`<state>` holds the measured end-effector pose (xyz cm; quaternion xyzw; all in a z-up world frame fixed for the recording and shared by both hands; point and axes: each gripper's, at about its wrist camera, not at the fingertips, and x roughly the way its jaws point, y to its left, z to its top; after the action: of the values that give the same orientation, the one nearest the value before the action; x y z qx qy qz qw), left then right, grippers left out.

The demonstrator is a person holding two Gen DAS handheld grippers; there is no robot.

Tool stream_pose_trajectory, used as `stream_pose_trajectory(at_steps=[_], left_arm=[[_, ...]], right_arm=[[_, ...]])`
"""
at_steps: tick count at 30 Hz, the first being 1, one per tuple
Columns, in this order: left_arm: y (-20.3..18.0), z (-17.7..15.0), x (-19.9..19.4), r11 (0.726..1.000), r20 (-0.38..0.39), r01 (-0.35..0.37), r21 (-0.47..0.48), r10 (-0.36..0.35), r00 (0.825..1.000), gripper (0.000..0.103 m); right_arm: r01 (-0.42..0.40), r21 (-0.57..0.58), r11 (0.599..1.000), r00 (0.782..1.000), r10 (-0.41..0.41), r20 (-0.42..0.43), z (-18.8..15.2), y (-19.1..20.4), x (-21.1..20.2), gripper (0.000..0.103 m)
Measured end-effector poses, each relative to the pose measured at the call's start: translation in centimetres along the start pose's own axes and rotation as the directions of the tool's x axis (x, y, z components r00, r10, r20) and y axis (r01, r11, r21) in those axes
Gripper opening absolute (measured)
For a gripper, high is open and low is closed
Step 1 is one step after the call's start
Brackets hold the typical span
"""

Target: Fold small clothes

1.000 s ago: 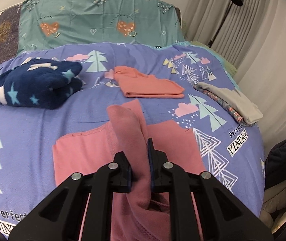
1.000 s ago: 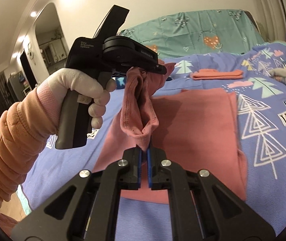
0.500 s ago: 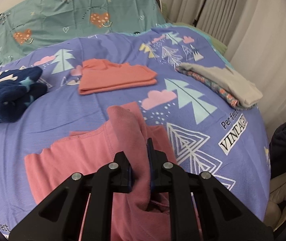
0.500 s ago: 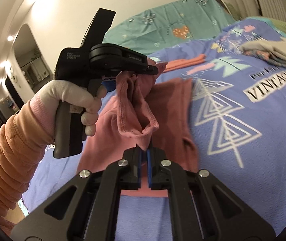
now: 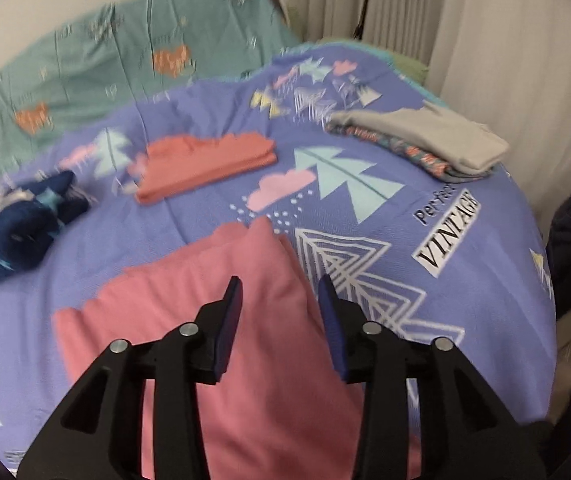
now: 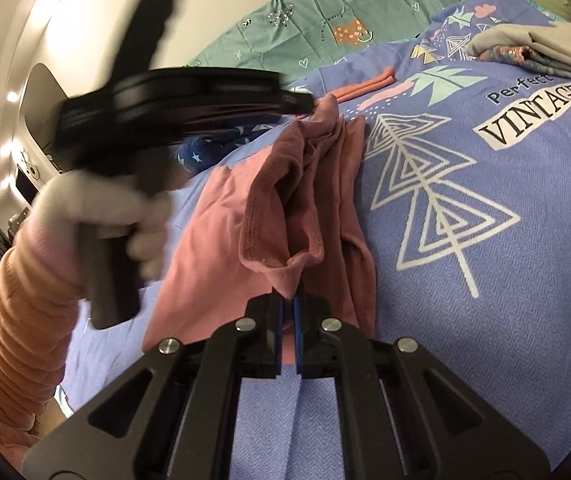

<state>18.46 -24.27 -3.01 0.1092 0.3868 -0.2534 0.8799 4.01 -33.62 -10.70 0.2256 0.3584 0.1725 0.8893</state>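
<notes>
Two grippers work over one pink garment [image 5: 269, 320] on the purple bedspread [image 5: 425, 200]. The left gripper [image 5: 281, 300] has its jaws parting, pads clear of the cloth, which lies loose below and between them. The right gripper [image 6: 289, 304] is pressed together, pinching a hemmed corner of the garment so a fold hangs up off the bed. In the right view the left gripper, held by a gloved hand [image 6: 97, 208], blocks much of the bed's far side. Three other lots of clothes lie beyond: one folded orange piece [image 5: 205, 164], one grey-topped stack [image 5: 425, 140], one navy star-print bundle [image 5: 17, 224]. A teal cover [image 5: 125, 60] lies behind.
</notes>
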Motion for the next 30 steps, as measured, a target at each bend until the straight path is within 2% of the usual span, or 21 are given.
stream_pose_trajectory(at_steps=[2, 5, 8, 11, 12, 15, 17, 18, 20, 22, 27, 30], left_arm=[[0.3, -1.2, -2.5, 1.000, 0.030, -0.021, 0.022, 0.020, 0.999, 0.052], [1.5, -4.0, -5.3, 0.999, 0.029, -0.039, 0.017, 0.039, 0.999, 0.052], [2.4, -8.1, -7.6, 0.997, 0.008, -0.079, 0.013, 0.079, 0.997, 0.054], [2.5, -12.3, -9.1, 0.991, -0.029, -0.128, 0.034, 0.129, 0.991, 0.061], [2.5, -13.2, -9.2, 0.990, -0.040, -0.135, 0.039, 0.137, 0.990, 0.061], [2.4, -16.3, -10.0, 0.989, -0.078, -0.145, 0.032, 0.147, 0.986, 0.061], [2.3, -17.5, -10.4, 0.989, -0.079, -0.145, 0.028, 0.147, 0.986, 0.061], [2.1, -17.8, -10.4, 0.989, -0.078, -0.148, 0.028, 0.150, 0.986, 0.061], [2.0, -18.5, -10.1, 0.986, -0.083, -0.165, 0.031, 0.167, 0.982, 0.061], [1.9, -19.0, -9.9, 0.984, -0.086, -0.174, 0.035, 0.177, 0.981, 0.061], [0.9, -19.2, -9.6, 0.989, -0.086, -0.141, 0.049, 0.144, 0.986, 0.061], [0.6, -19.1, -9.0, 0.982, -0.082, -0.174, 0.068, 0.179, 0.980, 0.061]], right_arm=[[-0.007, 0.007, 1.000, 1.000, 0.007, -0.005, -0.1, 0.0, 0.0, 0.004], [-0.014, 0.016, 1.000, 1.000, 0.014, -0.020, -0.2, -0.1, 0.0, 0.005], [-0.014, 0.034, 0.999, 0.999, 0.016, -0.040, -0.1, -0.4, 0.2, 0.010], [-0.029, 0.064, 0.998, 0.998, 0.033, -0.062, -0.2, -0.9, 0.4, 0.017], [-0.033, 0.077, 0.997, 0.997, 0.039, -0.070, -0.1, -1.0, 0.5, 0.022], [-0.046, 0.111, 0.993, 0.994, 0.057, -0.098, 0.0, -1.3, 1.2, 0.024], [-0.042, 0.121, 0.992, 0.992, 0.056, -0.110, 0.1, -1.3, 1.8, 0.024], [-0.035, 0.121, 0.992, 0.993, 0.048, -0.111, 0.1, -1.2, 2.0, 0.015], [-0.027, 0.118, 0.993, 0.994, 0.039, -0.104, 0.3, -1.0, 2.0, 0.008], [-0.039, 0.123, 0.992, 0.996, 0.049, -0.076, 0.7, -0.6, 1.4, 0.007], [-0.065, 0.094, 0.993, 0.997, 0.067, -0.023, 1.7, 0.9, -0.2, 0.006], [-0.067, 0.090, 0.994, 0.997, 0.069, -0.017, 2.0, 1.2, -0.2, 0.006]])
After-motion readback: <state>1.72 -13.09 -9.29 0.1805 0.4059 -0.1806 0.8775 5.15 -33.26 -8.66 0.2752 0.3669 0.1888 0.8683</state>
